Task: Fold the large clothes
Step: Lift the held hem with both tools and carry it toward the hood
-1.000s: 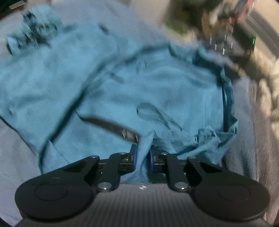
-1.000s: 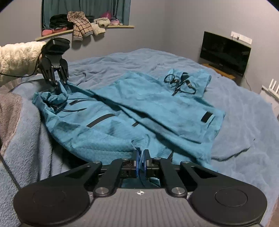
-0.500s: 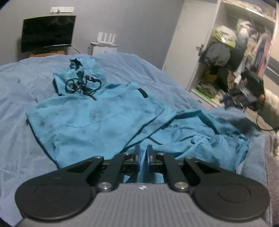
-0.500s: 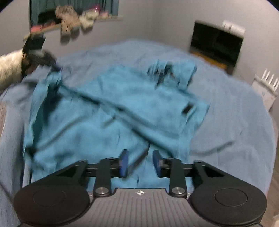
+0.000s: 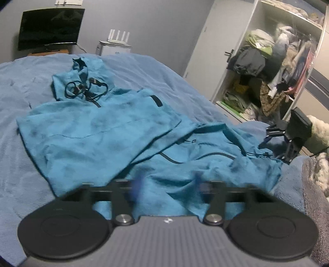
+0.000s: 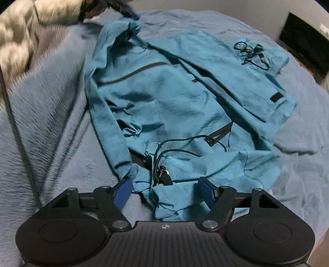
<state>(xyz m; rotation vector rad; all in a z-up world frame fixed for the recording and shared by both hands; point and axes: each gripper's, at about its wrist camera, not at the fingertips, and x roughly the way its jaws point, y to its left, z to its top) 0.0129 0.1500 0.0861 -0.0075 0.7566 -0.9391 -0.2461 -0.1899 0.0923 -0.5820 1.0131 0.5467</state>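
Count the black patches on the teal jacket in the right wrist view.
1. A single black patch sits near the far right edge of the teal jacket, on the folded-over upper layer. Others may be hidden in the folds.

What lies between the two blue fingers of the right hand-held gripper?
In the right wrist view, the crumpled jacket hem with its black drawcord lies between the open right hand-held gripper fingers.

The left wrist view sits low at the near edge of the bed (image 5: pixel 185 67), just behind the left hand-held gripper (image 5: pixel 167 183), and faces along the teal jacket (image 5: pixel 98 131) toward the television (image 5: pixel 49 27) and open wardrobe (image 5: pixel 273 67). The right wrist view looks steeply down over the right hand-held gripper (image 6: pixel 164 192), close above the jacket's (image 6: pixel 174 98) hem. Both share the jacket, bed (image 6: pixel 51 115) and television (image 6: pixel 306 47), and each catches the other gripper (image 5: pixel 287 135) (image 6: pixel 125 10).
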